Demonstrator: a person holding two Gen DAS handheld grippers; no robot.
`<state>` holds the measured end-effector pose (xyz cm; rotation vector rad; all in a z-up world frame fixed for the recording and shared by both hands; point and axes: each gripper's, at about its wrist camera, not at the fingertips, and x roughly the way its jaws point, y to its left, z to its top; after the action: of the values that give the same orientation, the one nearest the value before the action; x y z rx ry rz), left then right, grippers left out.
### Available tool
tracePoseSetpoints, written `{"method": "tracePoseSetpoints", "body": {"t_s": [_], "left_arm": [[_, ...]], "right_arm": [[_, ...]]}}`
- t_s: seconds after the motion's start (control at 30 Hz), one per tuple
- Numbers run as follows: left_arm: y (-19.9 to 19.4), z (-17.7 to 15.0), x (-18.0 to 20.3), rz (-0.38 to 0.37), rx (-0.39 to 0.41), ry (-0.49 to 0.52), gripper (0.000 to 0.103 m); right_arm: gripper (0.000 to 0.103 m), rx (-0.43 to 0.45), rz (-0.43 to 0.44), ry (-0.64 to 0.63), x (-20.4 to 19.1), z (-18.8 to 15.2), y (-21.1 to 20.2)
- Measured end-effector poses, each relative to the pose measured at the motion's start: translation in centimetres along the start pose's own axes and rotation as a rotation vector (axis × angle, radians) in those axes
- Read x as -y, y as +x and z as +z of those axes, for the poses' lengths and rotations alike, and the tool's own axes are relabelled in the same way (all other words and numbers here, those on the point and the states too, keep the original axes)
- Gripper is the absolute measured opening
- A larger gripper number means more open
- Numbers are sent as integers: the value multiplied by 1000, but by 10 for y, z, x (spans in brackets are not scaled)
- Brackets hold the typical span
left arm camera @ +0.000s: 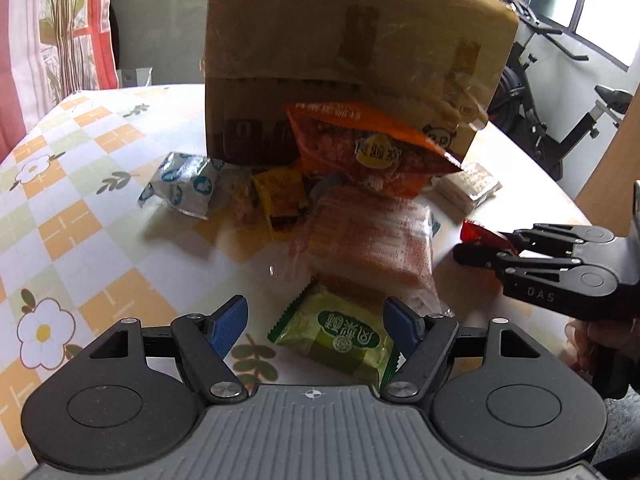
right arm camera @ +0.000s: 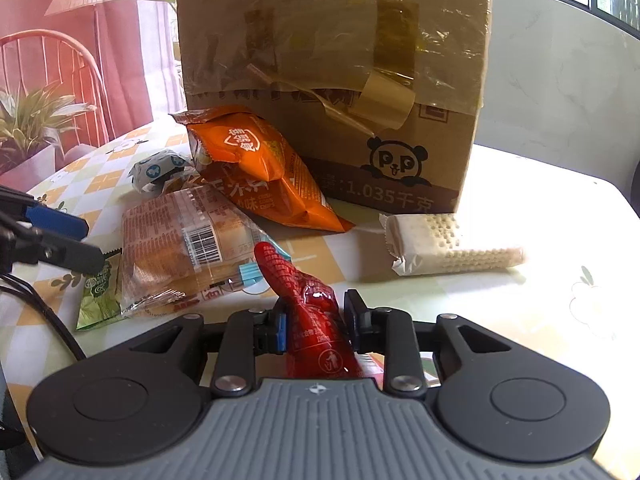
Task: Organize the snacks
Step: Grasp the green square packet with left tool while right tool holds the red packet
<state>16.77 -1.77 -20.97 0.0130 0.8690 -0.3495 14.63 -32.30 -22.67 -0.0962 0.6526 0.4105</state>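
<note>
A pile of snacks lies on the table in front of a taped cardboard box (left arm camera: 340,40). My left gripper (left arm camera: 314,316) is open, its blue pads either side of a green packet (left arm camera: 340,340) and not touching it. Behind it lie a clear-wrapped bread pack (left arm camera: 372,236), an orange bag (left arm camera: 360,148), a yellow packet (left arm camera: 280,200) and a blue-and-white packet (left arm camera: 184,184). My right gripper (right arm camera: 316,312) is shut on a red foil packet (right arm camera: 308,304), which sticks up between its jaws. The right gripper (left arm camera: 480,246) also shows at the right of the left wrist view.
A white wafer pack (right arm camera: 448,244) lies by the cardboard box (right arm camera: 340,60) at its right corner. The table (left arm camera: 80,200) has a checked flower cloth. An exercise bike (left arm camera: 560,100) stands beyond the table. A person's hand (left arm camera: 584,340) holds the right gripper's handle.
</note>
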Motion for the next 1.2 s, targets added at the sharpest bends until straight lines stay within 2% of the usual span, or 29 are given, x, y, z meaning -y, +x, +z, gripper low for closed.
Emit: {"method": "tracePoseSetpoints", "body": {"t_s": [0.27,0.57,0.63,0.77,0.87,1.0,1.2], "left_arm": [[2,-3,-6,29,-52,-25,77],[1,-4,-24,70,-52,-97,82],[0,-3,-24,78,-52,-107,79],[-6,1,-13,6,-15,-67,80],[-3,1,1,-27,-34,-5,81],[9,-3,8,8,-99,25,82],[10,-4,-1,47,-104,13,88]], "right_arm": [[29,3,11,8,2,0,0],[29,3,12,10,2,1,0],[29,3,12,10,2,1,0],[29,3,12,10,3,1,0],[29,3,12,11,3,1,0],[29,3,13,11,2,1,0],[29,3,12,11,3,1,0]]}}
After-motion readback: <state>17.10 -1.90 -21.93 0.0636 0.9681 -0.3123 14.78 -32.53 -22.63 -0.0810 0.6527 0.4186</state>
